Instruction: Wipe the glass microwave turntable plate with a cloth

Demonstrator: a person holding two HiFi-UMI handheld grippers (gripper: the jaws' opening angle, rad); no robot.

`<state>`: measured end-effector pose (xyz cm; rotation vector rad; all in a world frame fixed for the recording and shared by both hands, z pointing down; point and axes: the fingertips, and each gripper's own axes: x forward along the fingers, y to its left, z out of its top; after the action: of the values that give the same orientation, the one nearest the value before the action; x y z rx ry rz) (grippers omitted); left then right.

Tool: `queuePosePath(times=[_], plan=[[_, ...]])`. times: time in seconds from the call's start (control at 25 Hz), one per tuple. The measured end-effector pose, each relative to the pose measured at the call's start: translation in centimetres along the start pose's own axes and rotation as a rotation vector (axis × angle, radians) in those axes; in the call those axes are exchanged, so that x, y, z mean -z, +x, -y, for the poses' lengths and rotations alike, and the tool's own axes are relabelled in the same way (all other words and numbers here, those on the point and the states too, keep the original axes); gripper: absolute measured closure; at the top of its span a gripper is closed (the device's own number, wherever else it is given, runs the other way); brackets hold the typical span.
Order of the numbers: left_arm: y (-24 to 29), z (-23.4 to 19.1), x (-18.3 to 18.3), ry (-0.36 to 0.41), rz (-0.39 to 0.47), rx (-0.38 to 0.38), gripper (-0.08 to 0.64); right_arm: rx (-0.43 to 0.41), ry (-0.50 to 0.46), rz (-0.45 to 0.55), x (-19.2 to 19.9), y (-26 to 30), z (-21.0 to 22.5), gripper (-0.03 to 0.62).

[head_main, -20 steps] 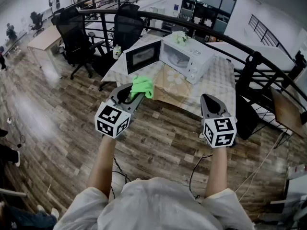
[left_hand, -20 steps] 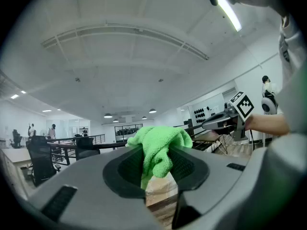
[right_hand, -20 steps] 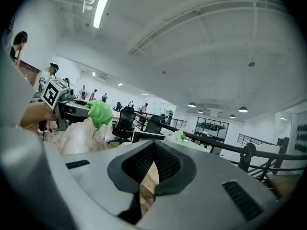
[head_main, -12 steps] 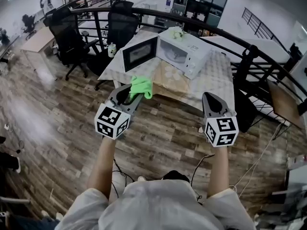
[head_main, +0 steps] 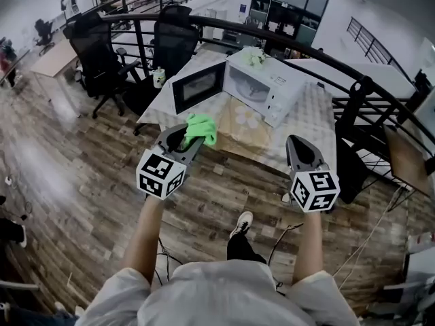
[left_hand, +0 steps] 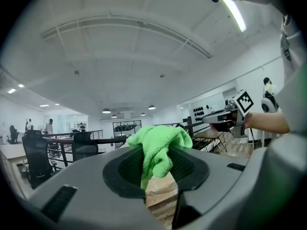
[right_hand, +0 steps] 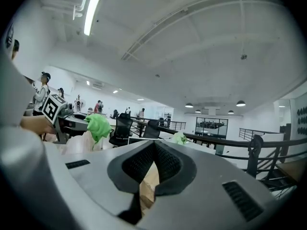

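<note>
left gripper pinches the green cloth; right gripper beside it has its jaws together, empty. the open microwave stands ahead of both.

Bright, even indoor light from ceiling tube lights; soft shadows. Strong fisheye bending with black corners in gripper views; floor at left edge smeared.
</note>
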<state>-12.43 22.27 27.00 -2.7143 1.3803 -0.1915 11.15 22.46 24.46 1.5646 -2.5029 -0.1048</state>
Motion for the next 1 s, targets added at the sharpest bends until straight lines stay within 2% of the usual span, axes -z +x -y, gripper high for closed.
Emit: queuePosePath(times=[0.2,0.36,0.52,0.84,1.0], plan=[[8.6,-2.9,-0.1,0.033,-0.020,-0.028,0.420,-0.024,0.022,0.026,0.9,7.8,6.4,0.580],[16.8,-4.9,-0.1,0.015,-0.039,-0.055,0.420,-0.036,-0.002,0.012,1.6,14.0,12.7,0.580],[23.6,-7.2,-0.2,-0.001,-0.060,-0.085,0.420,-0.071,-0.025,-0.007,1.7,19.9,17.2,0.578],[32.4,-11.1,1.0,-0.023,-0.096,-0.087,0.419,-0.169,-0.011,-0.068,3.0,27.3,20.9,0.580],[35.5,-13.9,3.4,-0.033,-0.124,-0.059,0.419,-0.157,0.008,-0.103,4.8,30.7,21.1,0.579]])
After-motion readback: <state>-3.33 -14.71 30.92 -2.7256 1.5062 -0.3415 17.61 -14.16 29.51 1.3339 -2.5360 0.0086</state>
